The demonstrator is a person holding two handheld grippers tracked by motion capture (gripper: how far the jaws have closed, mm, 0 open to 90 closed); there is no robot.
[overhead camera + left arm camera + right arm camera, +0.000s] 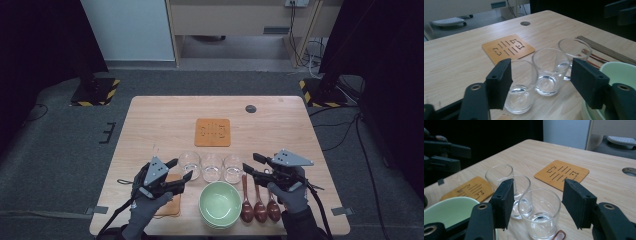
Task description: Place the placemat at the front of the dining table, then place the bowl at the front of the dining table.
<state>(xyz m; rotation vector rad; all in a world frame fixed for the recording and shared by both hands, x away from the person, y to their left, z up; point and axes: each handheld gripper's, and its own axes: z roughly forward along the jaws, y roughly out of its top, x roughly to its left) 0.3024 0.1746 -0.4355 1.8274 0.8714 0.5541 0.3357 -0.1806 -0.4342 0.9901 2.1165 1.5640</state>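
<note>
Three empty clear glasses stand in a row near the table's front: left glass (189, 164), middle glass (211, 166), right glass (233, 167). My left gripper (181, 170) hovers just left of the row, jaws open. In the left gripper view the left glass (520, 85) stands close beyond the left jaw, with the middle glass (550, 72) seen through the gap. My right gripper (251, 163) is beside the right glass, also open. In the right gripper view that glass (540, 212) sits in the gap between the pads, with space on both sides.
A pale green bowl (220, 204) sits at the front edge, with three brown spoons (260, 207) to its right. One wooden trivet (212, 132) lies mid-table, another trivet (170, 205) under my left hand. A round cable hole (250, 108) is at the far side.
</note>
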